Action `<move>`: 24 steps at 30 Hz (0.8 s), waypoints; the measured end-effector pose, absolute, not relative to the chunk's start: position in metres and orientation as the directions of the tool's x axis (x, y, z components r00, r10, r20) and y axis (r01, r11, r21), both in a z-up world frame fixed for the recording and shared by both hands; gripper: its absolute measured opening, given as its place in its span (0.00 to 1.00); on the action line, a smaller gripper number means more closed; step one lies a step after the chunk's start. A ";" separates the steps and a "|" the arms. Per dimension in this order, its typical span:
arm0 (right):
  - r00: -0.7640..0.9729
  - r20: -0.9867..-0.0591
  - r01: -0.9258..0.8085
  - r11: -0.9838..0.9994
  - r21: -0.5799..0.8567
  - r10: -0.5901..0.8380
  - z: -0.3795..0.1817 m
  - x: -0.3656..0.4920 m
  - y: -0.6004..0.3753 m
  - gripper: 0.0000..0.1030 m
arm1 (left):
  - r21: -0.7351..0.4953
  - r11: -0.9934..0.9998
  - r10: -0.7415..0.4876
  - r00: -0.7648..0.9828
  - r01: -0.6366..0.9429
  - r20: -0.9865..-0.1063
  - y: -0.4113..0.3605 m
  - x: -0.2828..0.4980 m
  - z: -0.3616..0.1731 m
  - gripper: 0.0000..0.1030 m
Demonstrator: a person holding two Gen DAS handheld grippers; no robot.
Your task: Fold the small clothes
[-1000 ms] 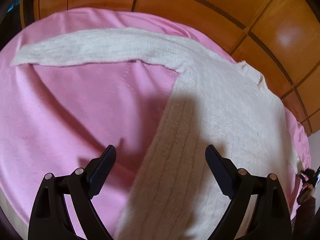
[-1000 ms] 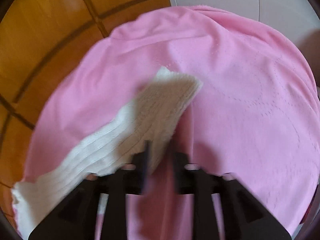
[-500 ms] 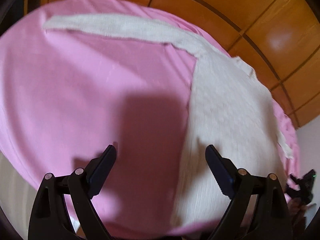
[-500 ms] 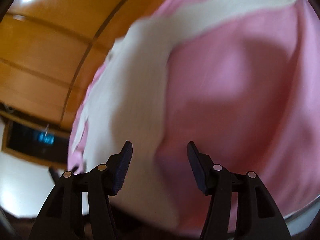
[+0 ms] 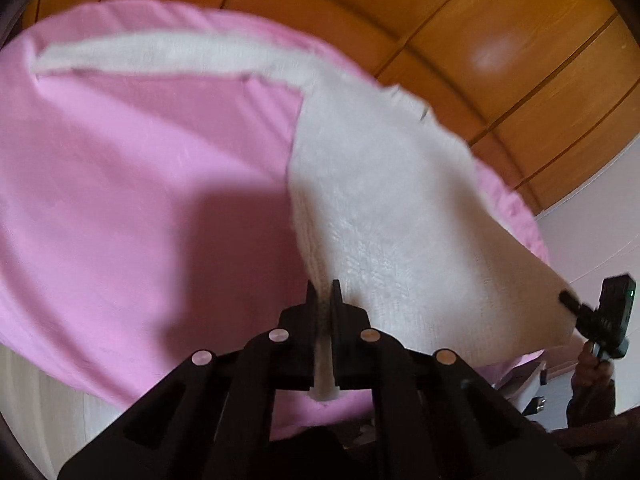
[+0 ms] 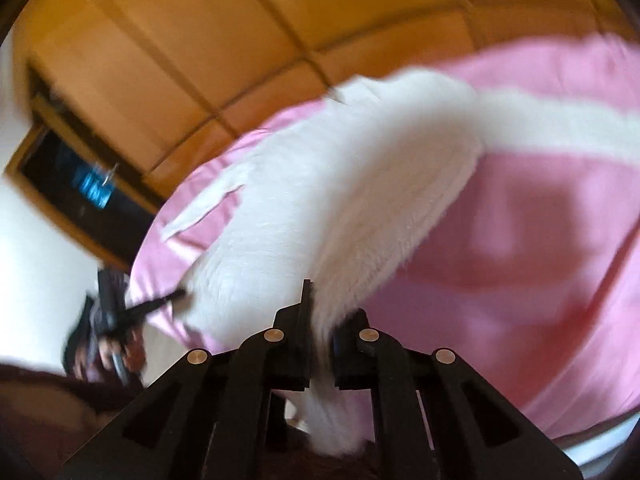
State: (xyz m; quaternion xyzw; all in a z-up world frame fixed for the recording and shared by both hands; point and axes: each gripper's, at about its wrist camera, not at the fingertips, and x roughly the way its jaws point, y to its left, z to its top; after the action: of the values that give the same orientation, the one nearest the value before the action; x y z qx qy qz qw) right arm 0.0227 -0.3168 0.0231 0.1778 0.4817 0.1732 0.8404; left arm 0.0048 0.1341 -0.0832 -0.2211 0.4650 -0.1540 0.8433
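Though my right view is blurred, left gripper (image 5: 325,294) and right gripper (image 6: 320,312) each pinch the white sweater's (image 5: 384,208) hem over pink sheet (image 5: 132,168).

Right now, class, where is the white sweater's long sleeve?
In the left wrist view the sleeve stretches left across the far side of the pink sheet, near the wooden floor.

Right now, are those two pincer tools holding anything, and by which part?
Both hold the white knit sweater by its bottom hem: the left gripper pinches one corner, the right gripper the other, above the pink sheet.
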 end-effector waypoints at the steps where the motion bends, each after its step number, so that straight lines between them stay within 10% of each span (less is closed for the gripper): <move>1: 0.458 -0.772 -0.129 0.892 0.433 0.441 0.022 0.019 -0.315 0.06 | -0.521 0.852 -0.468 0.525 0.054 -0.711 0.139 0.002 -0.079 0.04; 5: 0.256 -0.927 0.018 0.957 0.288 0.274 -0.058 0.003 -0.339 0.05 | -0.478 0.878 -0.438 0.470 0.039 -0.767 0.141 -0.003 -0.095 0.04; 14: 0.235 -0.934 0.020 0.959 0.282 0.269 -0.070 -0.002 -0.346 0.06 | -0.413 0.911 -0.379 0.418 0.009 -0.826 0.129 -0.011 -0.119 0.11; 18: 0.329 -0.919 0.001 0.973 0.230 0.217 -0.034 0.009 -0.352 0.52 | -0.409 0.913 -0.354 0.501 0.000 -0.790 0.144 -0.010 -0.095 0.34; 24: 0.462 -0.861 -0.027 0.973 0.228 0.214 -0.012 0.064 -0.336 0.54 | -0.411 0.911 -0.357 0.584 0.045 -0.729 0.128 0.024 -0.072 0.35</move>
State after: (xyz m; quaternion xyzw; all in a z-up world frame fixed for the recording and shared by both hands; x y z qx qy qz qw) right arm 0.0636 -0.3360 -0.0120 0.0912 0.5140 0.0708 0.8500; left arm 0.0243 0.1285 -0.0718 -0.1771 0.4413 -0.1152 0.8721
